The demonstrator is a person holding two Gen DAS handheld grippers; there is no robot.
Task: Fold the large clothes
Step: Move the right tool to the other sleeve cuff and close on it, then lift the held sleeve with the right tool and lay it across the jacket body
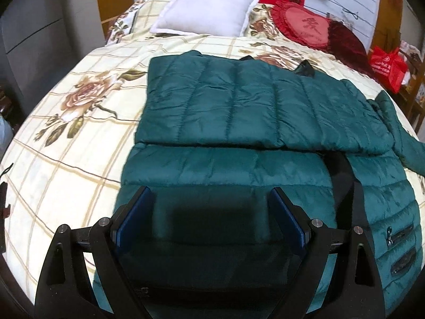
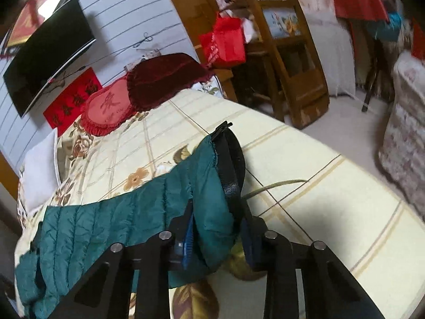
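Green jacket (image 1: 239, 106) lies flat on the bed (image 1: 66, 146), below the white pillow (image 1: 204, 8), one half folded over the other. Left claw (image 1: 212, 220) hangs over the jacket's near edge, jaws wide apart, gripping nothing. Right claw (image 2: 217, 239) has its jaws pressed in on the jacket's edge (image 2: 212, 226), next to the black zipper strip (image 2: 231, 175). Red cushion (image 1: 305, 24) sits beside the pillow.

Soft, even indoor light falls on the cream floral bedspread (image 1: 66, 159). Fisheye bending curves both views and darkens their corners. The right wrist view's edges smear with blur, and a dark shadow lies under the left gripper (image 1: 211, 210).
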